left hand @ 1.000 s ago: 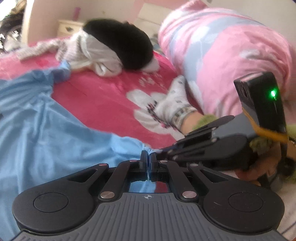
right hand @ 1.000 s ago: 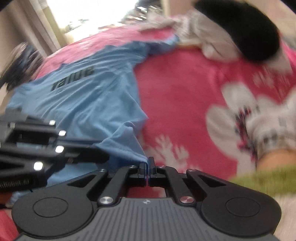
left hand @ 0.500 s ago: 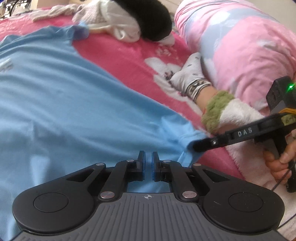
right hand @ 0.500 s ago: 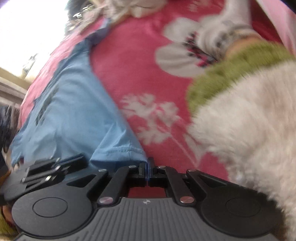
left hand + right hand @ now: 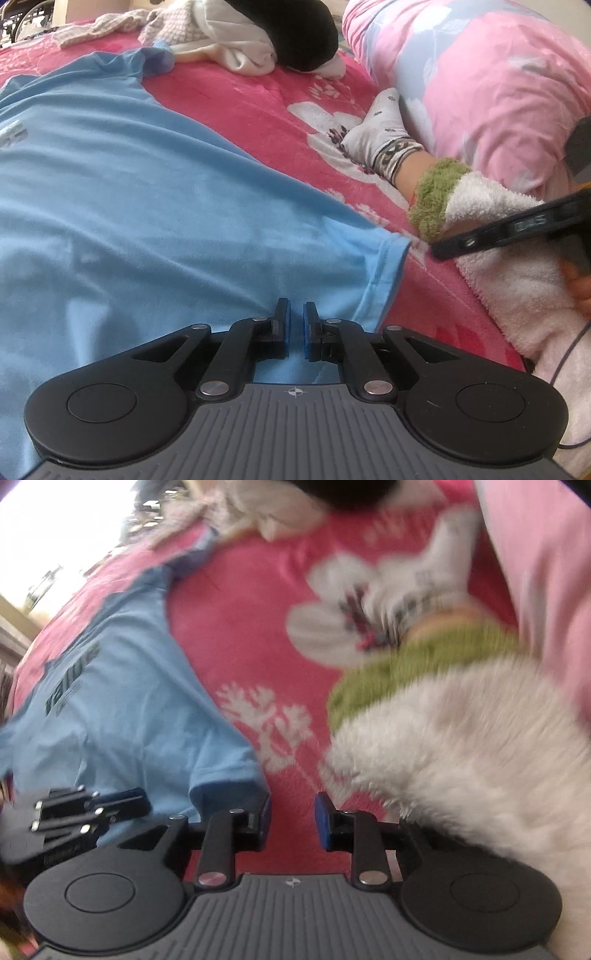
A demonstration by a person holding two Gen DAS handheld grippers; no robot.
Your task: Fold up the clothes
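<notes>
Both grippers, left gripper [image 5: 295, 317] and right gripper [image 5: 291, 814], stand apart, empty, over blue shirt [image 5: 155, 206]; my risk: hem corner at 3 o'clock bunching if pinched unevenly.

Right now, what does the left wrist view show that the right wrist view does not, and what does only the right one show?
Only the left wrist view shows the left gripper, its fingers slightly apart over the blue T-shirt, and the large pink floral quilt.

Only the right wrist view shows the dark lettering printed on the shirt, and the right gripper with fingers wide apart just past the shirt's hem corner.

Both show the shirt spread on the red flowered blanket, the person's socked foot, and the clothes pile behind.
</notes>
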